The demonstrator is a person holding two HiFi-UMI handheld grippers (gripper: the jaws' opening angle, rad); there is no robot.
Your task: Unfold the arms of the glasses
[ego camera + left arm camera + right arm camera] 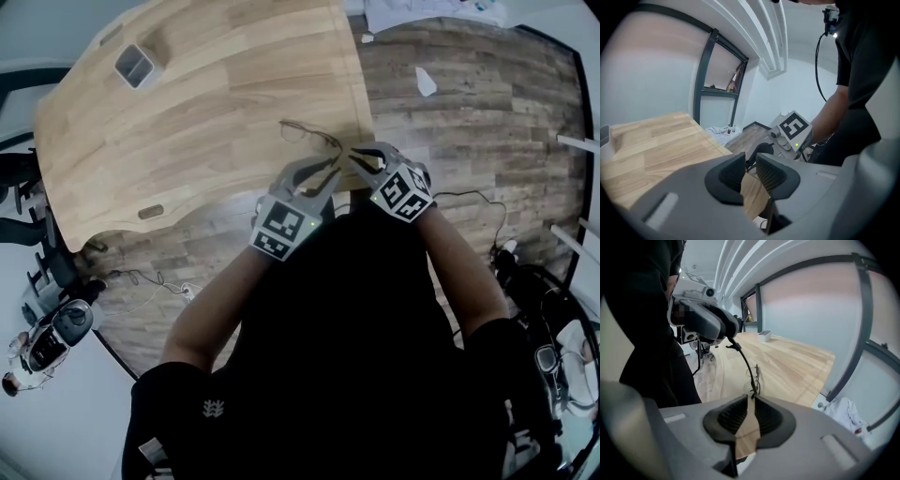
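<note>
The left gripper [750, 162] pinched a thin dark glasses arm [749, 165] above the wooden tabletop's [661, 145] edge, the right gripper [760, 150] just beyond.

No legible words, numbers or brand names.

Signs only: black-and-white square markers on the faces of the left cube [284, 228] and the right cube [401, 192], each a blocky coded pattern, not lettering. The left gripper view shows one right-cube marker [793, 126] large, with a white border.

A small white emblem [214, 409] on the black shirt [356, 375] is too small to read.
</note>
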